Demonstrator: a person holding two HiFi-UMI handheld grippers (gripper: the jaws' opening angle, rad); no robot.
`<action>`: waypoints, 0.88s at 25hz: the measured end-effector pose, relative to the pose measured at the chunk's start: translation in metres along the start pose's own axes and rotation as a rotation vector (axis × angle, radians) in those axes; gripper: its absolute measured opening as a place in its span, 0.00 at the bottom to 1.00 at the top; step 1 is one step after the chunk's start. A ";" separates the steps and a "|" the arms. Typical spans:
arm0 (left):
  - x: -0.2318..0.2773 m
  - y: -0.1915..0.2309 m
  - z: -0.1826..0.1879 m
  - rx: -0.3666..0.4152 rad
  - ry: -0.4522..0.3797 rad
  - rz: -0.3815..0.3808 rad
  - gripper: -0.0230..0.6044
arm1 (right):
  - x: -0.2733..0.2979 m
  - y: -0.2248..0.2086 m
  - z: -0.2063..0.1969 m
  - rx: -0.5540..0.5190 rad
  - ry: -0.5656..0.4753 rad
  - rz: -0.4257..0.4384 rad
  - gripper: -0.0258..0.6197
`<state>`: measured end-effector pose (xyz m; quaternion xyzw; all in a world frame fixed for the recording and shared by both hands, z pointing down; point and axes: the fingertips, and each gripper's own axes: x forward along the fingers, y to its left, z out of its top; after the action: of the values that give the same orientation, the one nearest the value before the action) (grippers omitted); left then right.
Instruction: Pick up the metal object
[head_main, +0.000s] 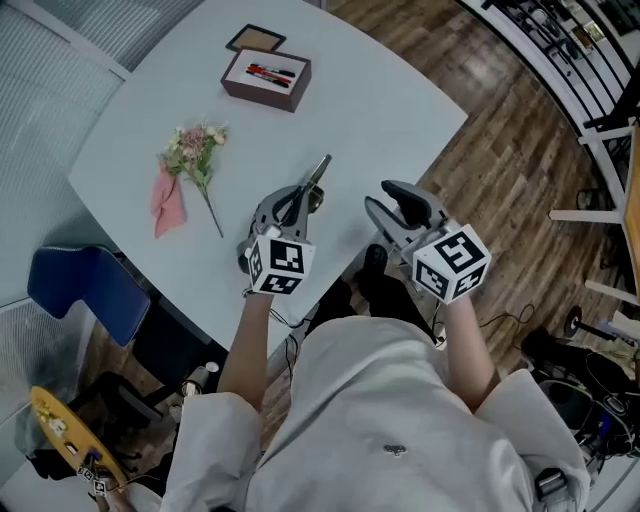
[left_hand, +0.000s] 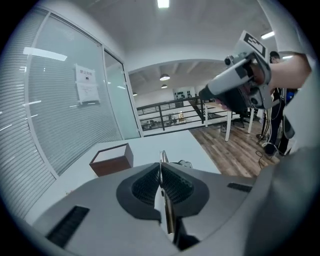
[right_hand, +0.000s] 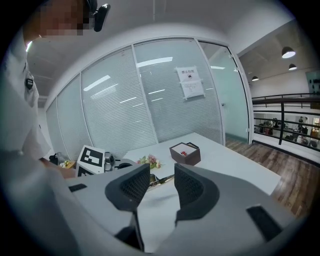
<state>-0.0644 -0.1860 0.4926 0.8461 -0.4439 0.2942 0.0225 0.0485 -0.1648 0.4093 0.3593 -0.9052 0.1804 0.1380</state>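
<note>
A long thin metal object (head_main: 316, 176) sticks out forward from my left gripper (head_main: 297, 200), which is shut on it just above the pale table (head_main: 380, 110). In the left gripper view the metal strip (left_hand: 163, 161) runs upright between the closed pads (left_hand: 147, 185) and its tip pokes past them. My right gripper (head_main: 402, 205) hovers to the right, near the table's front edge, open with nothing between its fingers. From the right gripper view the metal object (right_hand: 164, 180) shows beyond the gap of my right gripper (right_hand: 161, 176), beside the left gripper's marker cube (right_hand: 91, 159).
A brown box (head_main: 266, 78) with pens and a small flat lid (head_main: 256, 39) sit at the far side. A flower sprig (head_main: 195, 150) and pink cloth (head_main: 166, 197) lie at the left. A blue chair (head_main: 85, 285) stands below the table's left edge. Wooden floor lies at the right.
</note>
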 end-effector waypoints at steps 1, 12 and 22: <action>-0.002 0.001 0.007 -0.008 -0.016 0.005 0.08 | -0.001 -0.001 0.001 -0.001 -0.005 -0.001 0.28; -0.029 0.011 0.067 -0.124 -0.202 0.045 0.08 | -0.012 -0.004 0.026 -0.025 -0.081 -0.012 0.27; -0.050 0.012 0.107 -0.190 -0.301 0.054 0.08 | -0.026 -0.003 0.050 -0.053 -0.148 -0.010 0.26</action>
<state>-0.0444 -0.1879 0.3757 0.8625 -0.4905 0.1213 0.0277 0.0628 -0.1725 0.3558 0.3725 -0.9155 0.1284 0.0811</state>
